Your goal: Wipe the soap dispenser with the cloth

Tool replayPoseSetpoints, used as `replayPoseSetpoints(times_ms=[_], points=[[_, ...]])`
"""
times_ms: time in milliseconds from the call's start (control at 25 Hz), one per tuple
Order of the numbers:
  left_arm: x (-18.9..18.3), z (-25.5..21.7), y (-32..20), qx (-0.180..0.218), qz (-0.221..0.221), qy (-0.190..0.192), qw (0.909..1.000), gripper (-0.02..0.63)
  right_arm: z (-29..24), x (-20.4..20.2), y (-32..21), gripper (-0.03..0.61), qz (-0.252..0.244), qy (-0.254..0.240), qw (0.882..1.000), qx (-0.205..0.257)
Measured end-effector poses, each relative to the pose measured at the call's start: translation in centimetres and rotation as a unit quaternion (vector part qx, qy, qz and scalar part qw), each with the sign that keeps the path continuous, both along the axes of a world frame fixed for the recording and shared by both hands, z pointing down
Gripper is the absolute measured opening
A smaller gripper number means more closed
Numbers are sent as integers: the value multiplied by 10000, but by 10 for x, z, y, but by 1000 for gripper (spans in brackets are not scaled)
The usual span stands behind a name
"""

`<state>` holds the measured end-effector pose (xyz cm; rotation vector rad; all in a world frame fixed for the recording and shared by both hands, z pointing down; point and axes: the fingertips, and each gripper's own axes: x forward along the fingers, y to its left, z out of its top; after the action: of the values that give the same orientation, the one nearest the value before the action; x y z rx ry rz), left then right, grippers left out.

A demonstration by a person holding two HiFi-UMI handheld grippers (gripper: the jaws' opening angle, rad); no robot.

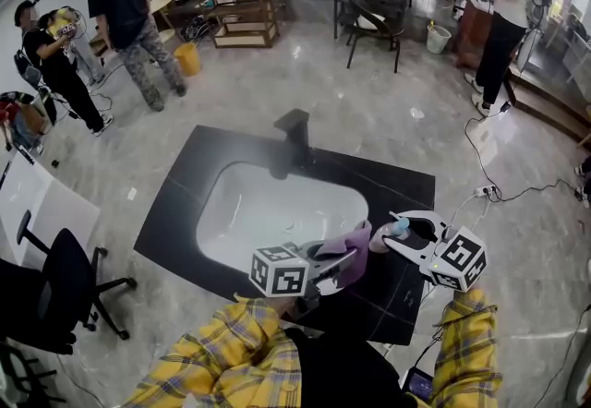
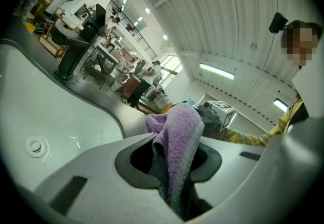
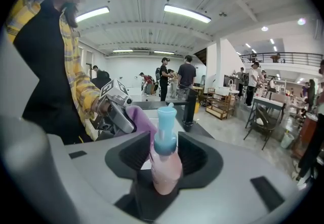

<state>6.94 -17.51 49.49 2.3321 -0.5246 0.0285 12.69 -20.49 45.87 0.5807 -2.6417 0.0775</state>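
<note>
My left gripper [image 1: 340,260] had its jaws clamped on the purple cloth [image 2: 177,137]; my right gripper [image 1: 406,235] had its own gripping the pink soap dispenser [image 3: 166,163].

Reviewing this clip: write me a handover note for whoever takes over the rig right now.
Left gripper: jaws shut on the cloth, bunched between them.
Right gripper: jaws shut on the dispenser, gripping its pink body, pump pointing away.
Where: both are held over the counter, right of the sink. The cloth is close beside the dispenser; contact unclear.
Done: both things in hand, side by side.
Left: wipe the dispenser. How much is wiped already cannot be told.
</note>
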Motion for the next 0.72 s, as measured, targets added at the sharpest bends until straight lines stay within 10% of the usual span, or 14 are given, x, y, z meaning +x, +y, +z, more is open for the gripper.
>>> replayPoseSetpoints(times_ms=[720], points=[[4, -8, 3, 88, 180, 56, 9998, 89, -2, 19, -26, 153, 1084, -180, 9935, 297]])
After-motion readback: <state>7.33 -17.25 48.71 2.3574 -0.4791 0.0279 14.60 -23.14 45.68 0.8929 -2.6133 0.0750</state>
